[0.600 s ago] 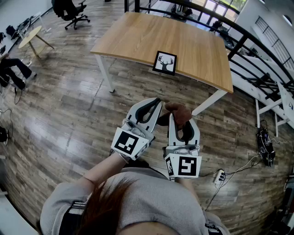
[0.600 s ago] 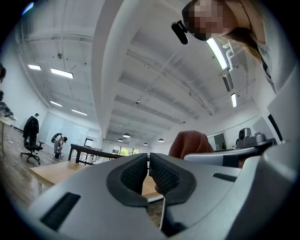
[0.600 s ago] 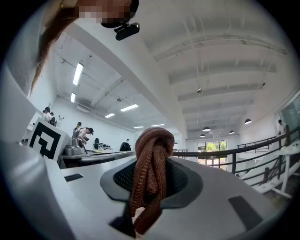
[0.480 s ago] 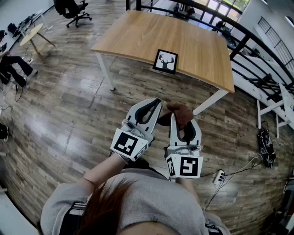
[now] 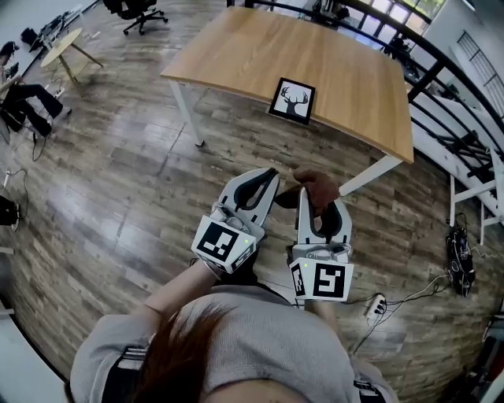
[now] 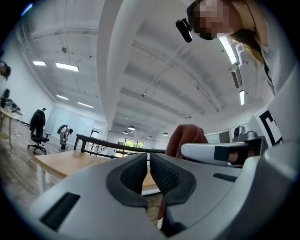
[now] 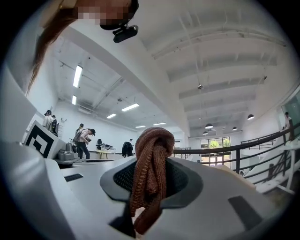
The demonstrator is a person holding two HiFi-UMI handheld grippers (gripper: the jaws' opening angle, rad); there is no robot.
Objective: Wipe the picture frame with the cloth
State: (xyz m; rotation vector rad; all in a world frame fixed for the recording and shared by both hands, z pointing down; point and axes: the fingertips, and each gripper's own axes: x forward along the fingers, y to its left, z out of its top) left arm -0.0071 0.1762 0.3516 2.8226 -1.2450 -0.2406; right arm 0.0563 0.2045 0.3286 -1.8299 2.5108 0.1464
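Note:
A black picture frame (image 5: 293,101) with a deer-head print lies flat near the front edge of the wooden table (image 5: 236,55). My right gripper (image 5: 316,197) is shut on a brown knitted cloth (image 5: 317,187), which bunches up between its jaws (image 7: 149,164). Beside it, my left gripper (image 5: 268,176) is shut with nothing between its pads (image 6: 146,172). Both grippers are held level in front of the person's body, over the floor and short of the table. The cloth (image 6: 185,140) shows just right of the left gripper's jaws.
The table stands on white legs (image 5: 186,116) over a wood-plank floor. A black railing (image 5: 441,71) runs behind and to the right of it. A power strip with cables (image 5: 376,303) lies on the floor at the right. An office chair (image 5: 142,9) and a small round table (image 5: 63,49) stand far left.
The view has shifted slightly toward the table, so the frame and table sit a little nearer. Both grippers keep the same pose and the cloth stays in the right one.

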